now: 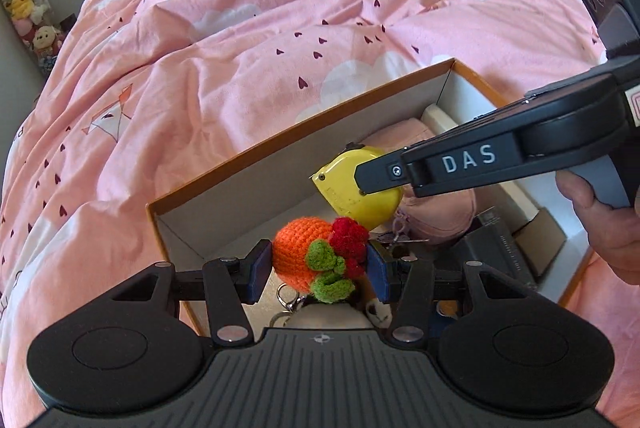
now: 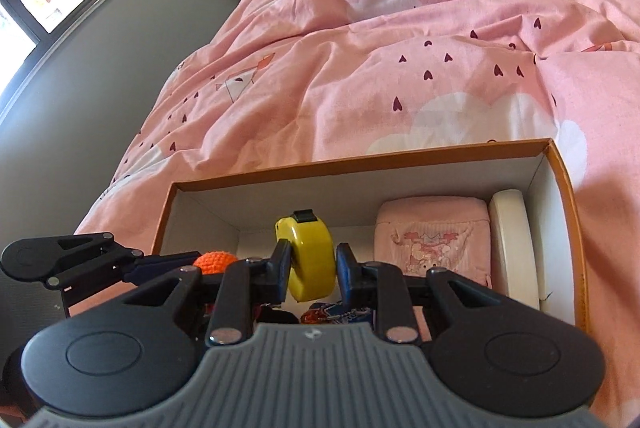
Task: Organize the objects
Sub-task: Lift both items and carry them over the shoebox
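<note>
An open orange cardboard box (image 1: 304,122) (image 2: 360,158) with white inner walls lies on the pink bed. My left gripper (image 1: 318,264) is shut on a crocheted orange keychain (image 1: 300,252) with red and green tufts, held above the box's left part. Its metal clasp (image 1: 286,302) dangles below. My right gripper (image 2: 312,266) is shut on a yellow tape measure (image 2: 310,258) (image 1: 362,188), held over the box's middle. In the right wrist view the left gripper (image 2: 168,262) shows at the left with the orange keychain (image 2: 214,262). A hand (image 1: 604,224) holds the right gripper's handle.
Inside the box lie a pink pouch (image 2: 434,236) (image 1: 436,204), a white case (image 2: 514,248) at the right end, a black device (image 1: 498,248) and small trinkets (image 2: 336,314). The pink duvet (image 1: 240,40) surrounds the box. A column of plush toys (image 1: 24,0) stands by the wall.
</note>
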